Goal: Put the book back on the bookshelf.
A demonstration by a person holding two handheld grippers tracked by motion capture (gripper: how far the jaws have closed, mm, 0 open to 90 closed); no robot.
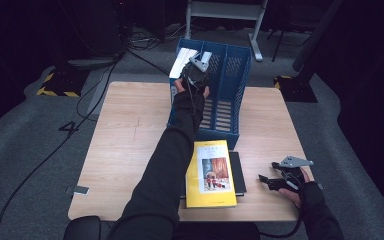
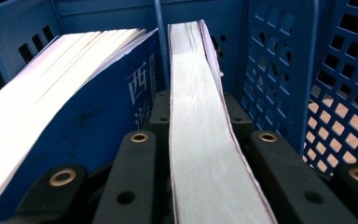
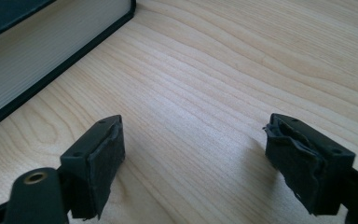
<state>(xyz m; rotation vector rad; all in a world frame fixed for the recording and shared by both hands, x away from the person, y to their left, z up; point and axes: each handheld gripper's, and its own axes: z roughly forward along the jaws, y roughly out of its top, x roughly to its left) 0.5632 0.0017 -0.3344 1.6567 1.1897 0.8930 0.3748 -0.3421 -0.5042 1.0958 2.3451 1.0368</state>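
The left gripper [image 1: 196, 70] is up over the blue perforated plastic file rack [image 1: 232, 75] at the far side of the pale wooden bench [image 1: 130, 135], its fingers [image 2: 135, 168] pressed narrow on either side of a thin white-edged book [image 2: 200, 140] standing on edge between them. That book sits in the slot just right of the rack's middle divider; from the left gripper view, open slot room lies to the right of the fingers, up to the rack's latticed wall. To the left of the fingers, on the other side of the divider, a blue-covered book with white characters [image 2: 88, 121] leans close, its page block fanned upward, so there is little slack on that side. The rack's back wall stands just beyond the tip of the held book.

The left arm reaches long and straight across the bench from the near edge, sleeve dark, wrist turned so the gripper points down into the rack.

The right gripper [image 1: 272, 181] rests low near the bench's near right corner, its fingers [image 3: 98, 158] spread wide with bare wood between them. Off to their left is the edge of a thick dark-covered book [image 3: 42, 60], lying under a yellow paperback with a picture on its cover [image 1: 211, 175]. Clear bench runs ahead of these fingers and to their right.
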